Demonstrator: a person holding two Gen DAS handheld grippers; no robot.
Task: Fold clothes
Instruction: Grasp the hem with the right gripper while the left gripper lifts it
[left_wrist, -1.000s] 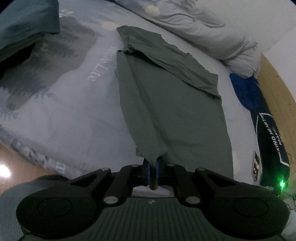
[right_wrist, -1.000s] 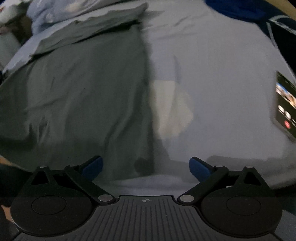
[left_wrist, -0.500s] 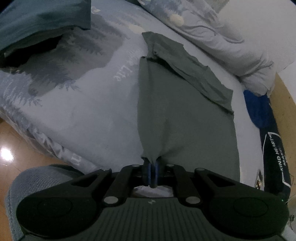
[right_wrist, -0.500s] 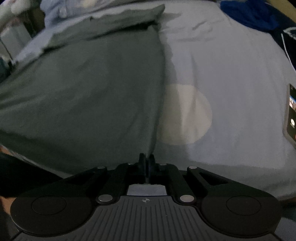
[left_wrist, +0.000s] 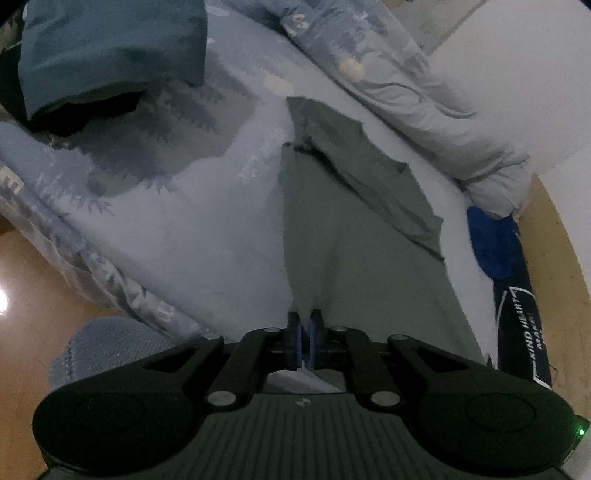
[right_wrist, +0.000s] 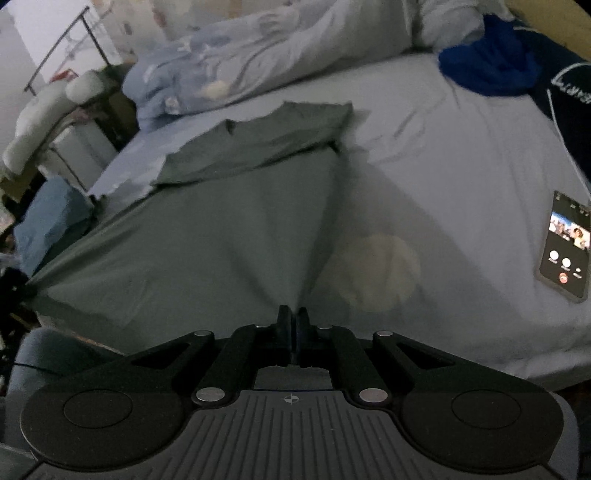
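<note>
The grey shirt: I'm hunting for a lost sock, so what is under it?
The grey shirt lies on the light blue bedsheet, its near hem raised by both tongs. Only sheet shows around it. Whatever lies beneath the cloth is covered.

The grey shirt (left_wrist: 369, 236) on the bed (left_wrist: 207, 229) is viewed steeply downward, close, from both wrist cameras.

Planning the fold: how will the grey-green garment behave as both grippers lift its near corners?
The garment is likely floppy: it tents into creases toward the right gripper and left gripper. Probably light: the thin cloth lies flat. The middle may sag.
</note>
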